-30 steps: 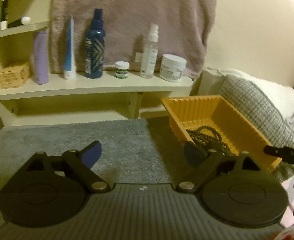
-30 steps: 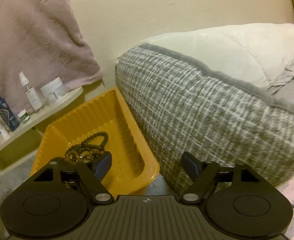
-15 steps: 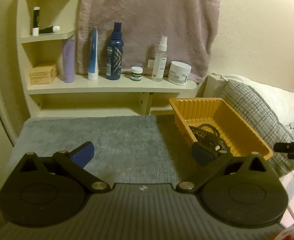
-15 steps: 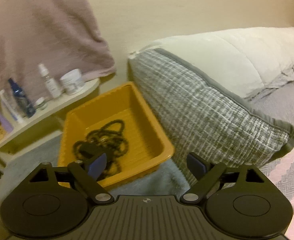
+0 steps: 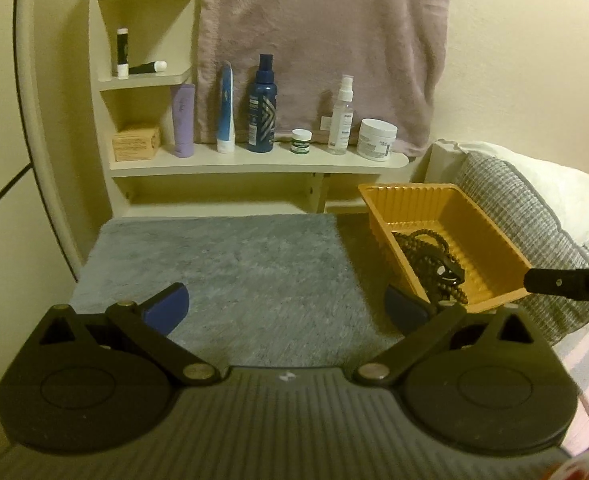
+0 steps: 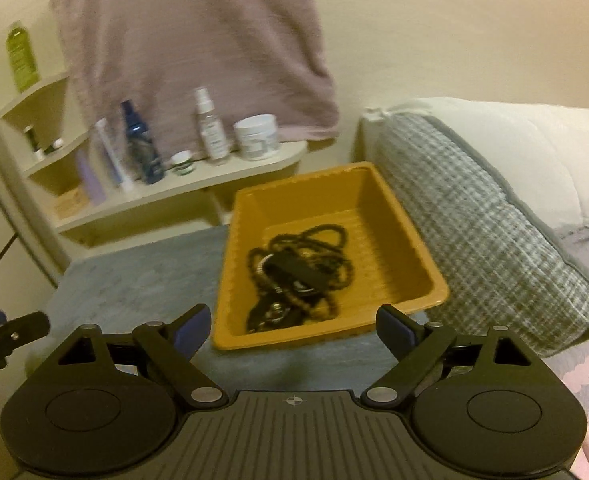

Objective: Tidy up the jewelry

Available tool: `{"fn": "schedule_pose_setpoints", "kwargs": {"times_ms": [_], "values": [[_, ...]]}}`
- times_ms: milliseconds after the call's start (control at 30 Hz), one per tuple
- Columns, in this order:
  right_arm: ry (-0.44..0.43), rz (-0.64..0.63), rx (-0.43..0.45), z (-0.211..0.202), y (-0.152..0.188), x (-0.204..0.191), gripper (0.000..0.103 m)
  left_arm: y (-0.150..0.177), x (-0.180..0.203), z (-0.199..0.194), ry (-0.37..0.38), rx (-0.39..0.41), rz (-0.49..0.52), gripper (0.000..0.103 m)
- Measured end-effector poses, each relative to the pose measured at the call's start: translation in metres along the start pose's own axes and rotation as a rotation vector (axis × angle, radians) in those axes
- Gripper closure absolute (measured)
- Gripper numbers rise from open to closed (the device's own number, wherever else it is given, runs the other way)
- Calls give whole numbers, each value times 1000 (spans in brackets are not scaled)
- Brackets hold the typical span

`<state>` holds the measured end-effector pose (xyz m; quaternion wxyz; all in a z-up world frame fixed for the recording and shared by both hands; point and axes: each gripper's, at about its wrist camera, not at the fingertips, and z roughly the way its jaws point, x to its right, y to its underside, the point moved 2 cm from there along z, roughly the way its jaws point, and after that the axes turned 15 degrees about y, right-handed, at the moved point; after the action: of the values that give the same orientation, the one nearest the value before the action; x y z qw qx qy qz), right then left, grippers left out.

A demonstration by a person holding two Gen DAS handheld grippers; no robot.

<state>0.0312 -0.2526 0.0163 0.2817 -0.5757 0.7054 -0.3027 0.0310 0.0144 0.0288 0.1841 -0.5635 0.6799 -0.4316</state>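
Currently both tools empty. Left tool point(image 5: 286, 308) has its jaws spread wide over the grey mat point(image 5: 234, 264), nothing between them. Right tool point(image 6: 292, 326) jaws also apart, just short of the orange tray point(image 6: 434, 280). Beaded jewelry point(image 6: 302, 272) lies tangled in a heap inside the tray, a dark strap-like piece on top. Tray sits on the desk, against the grey checked cushion point(image 6: 494, 232).

Risk, as I judge it: strands look knotted, so lifting one could drag the whole heap or tip the light tray.
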Motion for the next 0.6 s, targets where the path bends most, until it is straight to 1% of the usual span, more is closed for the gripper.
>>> {"fn": "schedule_pose_setpoints", "kwargs": {"times_ms": [133,267,600], "values": [[-19,-49,13,-9,7,-13,14,6,6,-7,-25,-23,11,0],[-52,-81,1,-13,14,-23,14,11,9,-10,-45,-35,19,0],[-70,-113,-13,-18,22,-30,14,19,13,-12,-43,-57,-6,0]]}}
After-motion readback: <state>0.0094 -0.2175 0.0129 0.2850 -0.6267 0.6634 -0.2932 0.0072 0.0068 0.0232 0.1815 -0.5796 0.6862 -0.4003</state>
